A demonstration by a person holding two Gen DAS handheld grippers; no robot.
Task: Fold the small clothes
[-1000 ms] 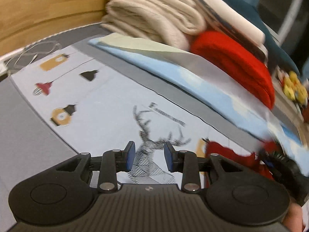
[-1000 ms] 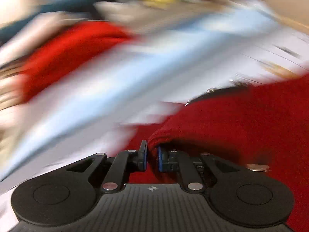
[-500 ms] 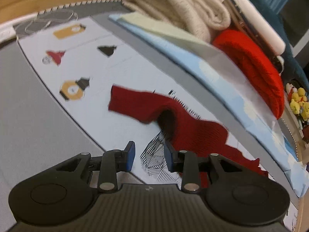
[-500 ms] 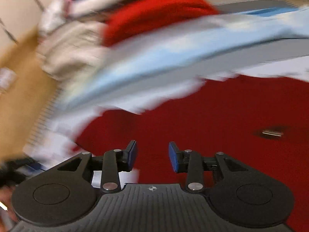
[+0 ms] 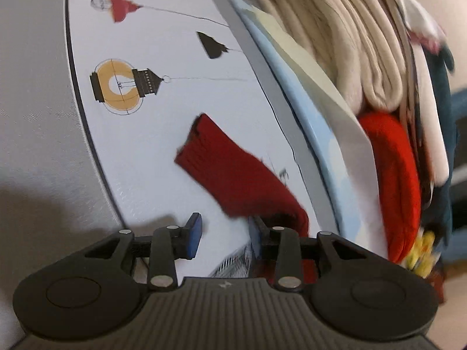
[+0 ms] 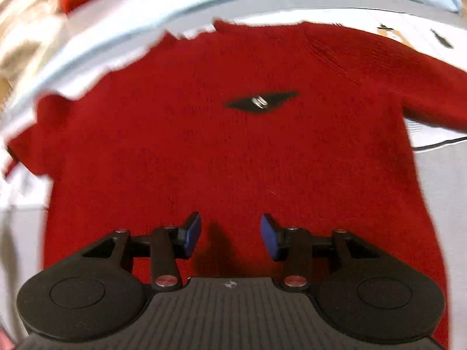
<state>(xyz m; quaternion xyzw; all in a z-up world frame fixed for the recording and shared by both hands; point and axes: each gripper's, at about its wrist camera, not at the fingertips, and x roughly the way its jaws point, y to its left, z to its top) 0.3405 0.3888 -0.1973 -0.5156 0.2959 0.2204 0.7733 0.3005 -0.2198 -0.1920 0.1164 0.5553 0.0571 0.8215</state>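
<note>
Now, with my right tool (image 6: pixel 230 233) just opened above the flat red sweater (image 6: pixel 233 151) and my left tool (image 5: pixel 224 232) apart near the sleeve (image 5: pixel 230 172) at frame centre, I'd smooth first.

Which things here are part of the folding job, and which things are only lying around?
Part of the job:
- red sweater, spread flat on the printed mat
- its sleeve
- left gripper and right gripper, both open

Only lying around:
- cream knit pile
- bright red folded garment
- light blue sheet
- yellow toy
</note>
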